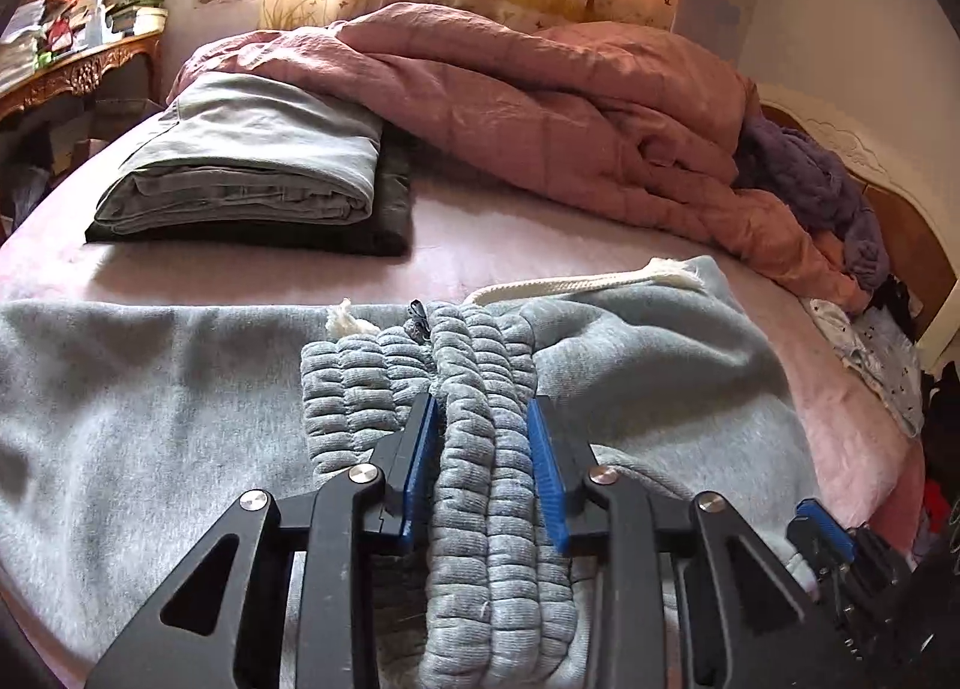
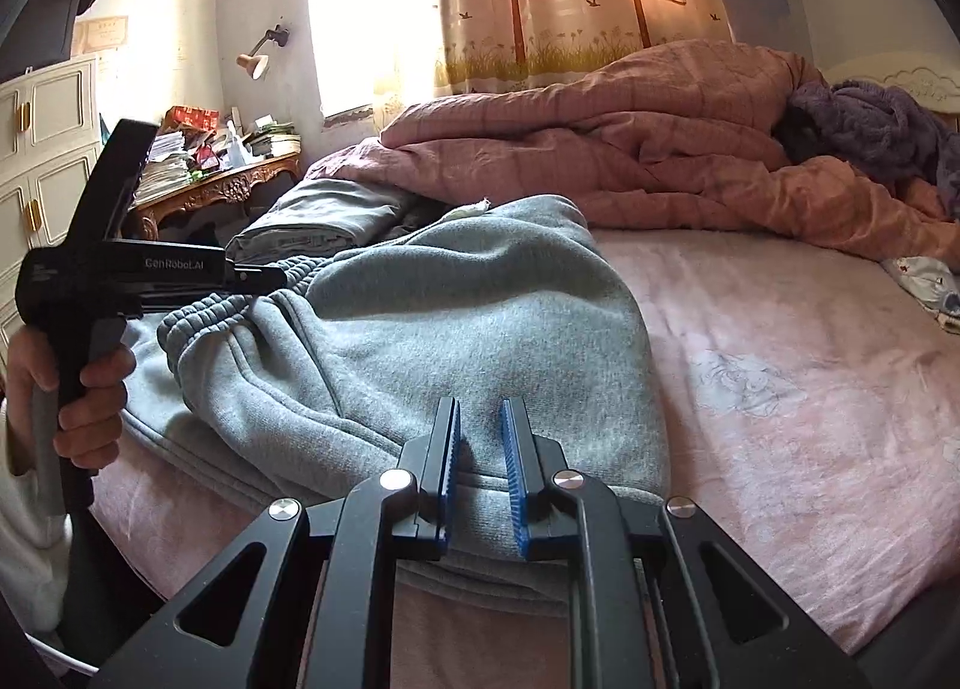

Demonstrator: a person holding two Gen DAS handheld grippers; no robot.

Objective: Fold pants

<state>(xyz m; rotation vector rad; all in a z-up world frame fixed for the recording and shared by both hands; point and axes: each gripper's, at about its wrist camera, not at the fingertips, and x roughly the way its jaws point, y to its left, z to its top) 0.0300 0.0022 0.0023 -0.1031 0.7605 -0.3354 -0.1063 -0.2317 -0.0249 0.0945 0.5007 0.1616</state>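
Garment: thick grey fleece sweatpants [image 2: 480, 317] with a ribbed, gathered elastic waistband [image 1: 480, 389] and a cream woven drawstring [image 1: 576, 284] are laid across the near part of the pink-sheeted bed [image 2: 780, 389].
Place: the sweatpants are spread in front of the crumpled pink quilted duvet [image 1: 540, 107]; a folded stack of grey and dark trousers [image 1: 252, 173] is seen beside the duvet, beyond the sweatpants and apart from them.
Left gripper: the left gripper [image 1: 483, 449] is clamped on the bunched waistband, which is pressed between its blue pads.
Right gripper: the right gripper [image 2: 480, 449] is set over a seamed edge of the sweatpants, on the side away from the duvet; a fold of grey cloth is seen between the narrowly parted pads, and a pinch on it is judged likely.
Handling: the fleece is judged soft, limp and fairly weighty for cloth, so sagging between the two holds is to be expected; nothing fragile or slippery is involved.
Best hold: the thick waistband and the stitched seams are judged the firmest places to be taken, since a single fleece layer could be pulled off the layers beneath.
Risk: the loose drawstring could be trapped in a fold.
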